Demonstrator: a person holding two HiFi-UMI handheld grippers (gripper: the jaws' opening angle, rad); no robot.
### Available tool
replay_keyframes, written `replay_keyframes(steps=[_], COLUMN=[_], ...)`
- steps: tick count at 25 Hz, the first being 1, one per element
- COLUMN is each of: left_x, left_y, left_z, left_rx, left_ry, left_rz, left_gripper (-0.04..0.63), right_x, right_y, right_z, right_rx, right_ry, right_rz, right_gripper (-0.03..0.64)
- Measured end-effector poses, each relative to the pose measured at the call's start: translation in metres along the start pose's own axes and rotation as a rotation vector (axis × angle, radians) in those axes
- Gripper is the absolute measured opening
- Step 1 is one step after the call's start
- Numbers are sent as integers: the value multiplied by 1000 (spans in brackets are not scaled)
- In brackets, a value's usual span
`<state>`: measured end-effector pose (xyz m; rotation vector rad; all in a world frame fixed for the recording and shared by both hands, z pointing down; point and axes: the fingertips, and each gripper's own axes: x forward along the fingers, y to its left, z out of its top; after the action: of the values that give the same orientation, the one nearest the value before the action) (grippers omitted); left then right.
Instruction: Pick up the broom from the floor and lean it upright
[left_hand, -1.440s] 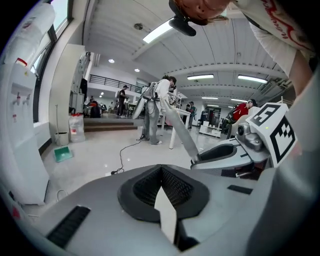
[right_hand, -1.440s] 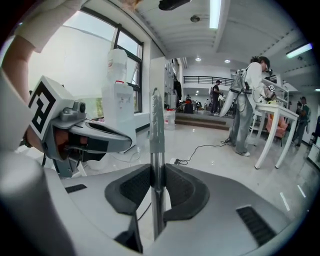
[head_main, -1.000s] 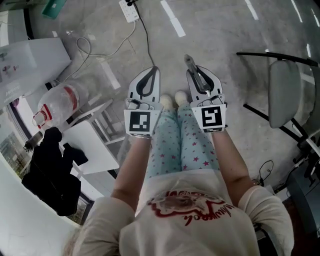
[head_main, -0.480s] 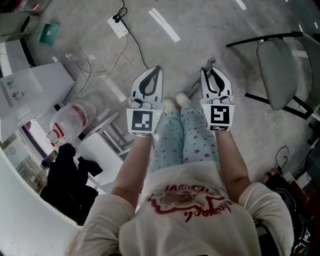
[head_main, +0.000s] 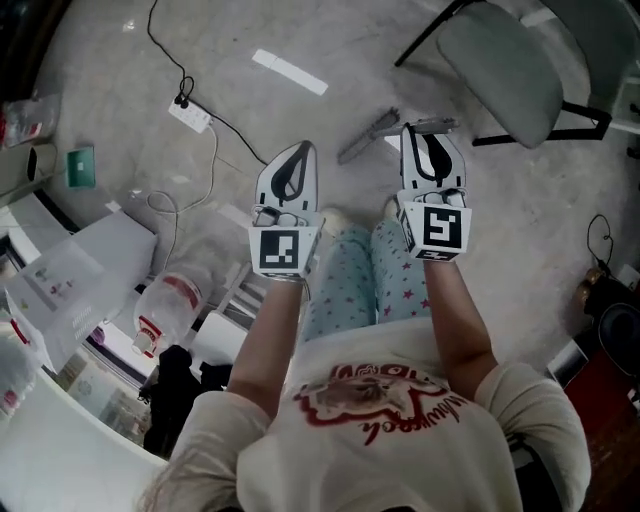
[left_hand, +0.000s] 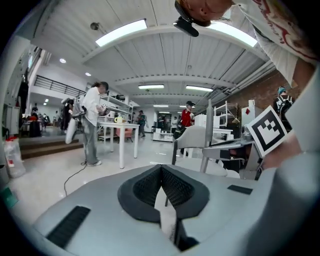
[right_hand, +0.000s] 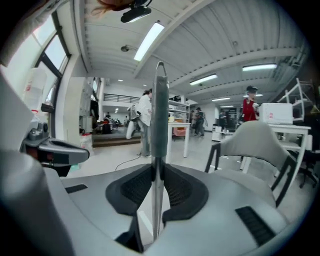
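While right gripper (right_hand: 155, 172) is clamping thin grey broom handle (right_hand: 159, 115), jaws having just been closing on it, left gripper (left_hand: 161, 172) is hovering alongside with pads pressed together, nothing between. Handle is running straight out past right jaws, long axis near upright in right gripper view; broom head not showing. Right hand alone is carrying broom; left hand is sitting close enough to steady it. Both forearms are reaching forward over person's legs, grippers side by side, tipped slightly down. Grey chair (head_main: 505, 60) is standing ahead right.
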<state>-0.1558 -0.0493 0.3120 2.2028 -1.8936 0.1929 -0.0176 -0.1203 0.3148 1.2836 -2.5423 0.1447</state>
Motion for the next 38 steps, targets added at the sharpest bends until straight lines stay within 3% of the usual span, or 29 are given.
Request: replay_keyframes(steps=[6, 11, 18, 25, 31, 38], left_x=[51, 85, 122, 145, 164, 193], left_y=[-88, -156, -271, -354, -405, -430], left_z=[12, 3, 8, 23, 32, 15], left_rx=[48, 120, 151, 117, 134, 152], left_ry=[14, 87, 88, 28, 11, 67], left_rz=[-188, -280, -438, -513, -557, -615], left_gripper=[20, 20, 20, 20, 20, 20], right_x=[-52, -94, -165, -207, -223, -201], right_y=[-92, -156, -257, -327, -370, -409], right_z=[5, -4, -32, -53, -67, -82], right_rx=[144, 174, 202, 204, 227, 257], right_ry=[-48, -47, -11, 16, 33, 40], right_rz=[-219, -339, -520, -599, -637, -660], right_gripper=[89, 89, 89, 89, 89, 90])
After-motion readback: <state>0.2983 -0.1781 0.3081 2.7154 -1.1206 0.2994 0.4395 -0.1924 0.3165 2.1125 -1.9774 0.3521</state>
